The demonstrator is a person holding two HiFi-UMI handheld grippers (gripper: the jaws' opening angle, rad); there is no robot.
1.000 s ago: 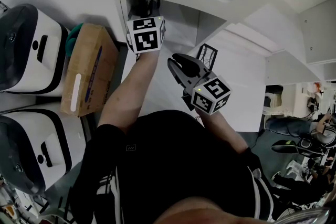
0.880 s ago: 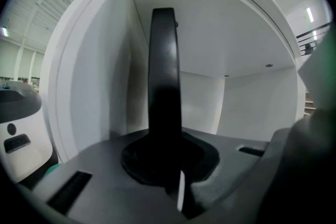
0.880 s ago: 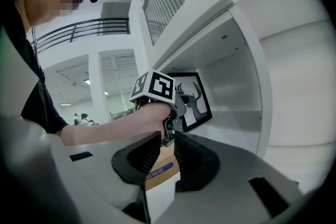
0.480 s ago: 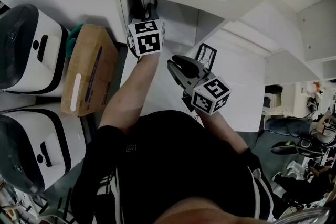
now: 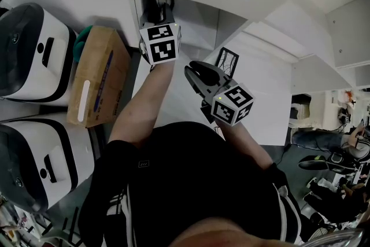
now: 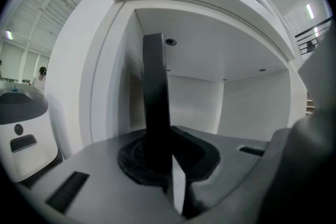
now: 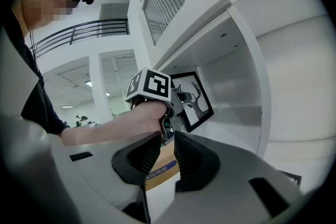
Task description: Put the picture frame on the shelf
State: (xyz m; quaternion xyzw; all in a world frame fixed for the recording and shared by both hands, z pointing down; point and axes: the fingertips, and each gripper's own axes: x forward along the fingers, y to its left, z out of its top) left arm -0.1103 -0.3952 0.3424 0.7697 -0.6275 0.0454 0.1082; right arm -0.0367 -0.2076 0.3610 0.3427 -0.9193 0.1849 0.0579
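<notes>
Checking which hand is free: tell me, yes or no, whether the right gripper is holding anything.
No: in its own view the right gripper has its jaws apart with nothing between them.

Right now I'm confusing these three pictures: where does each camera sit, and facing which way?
Head view: on the head, looking steeply down; shows torso, forearms, left tongs, right tongs.
Left gripper view: on the left tongs, facing into the shelf; shows its tongs on the picture frame.
Right gripper view: on the right tongs, facing the left hand; shows its open tongs.
Shared: both gripper views show the picture frame.
</notes>
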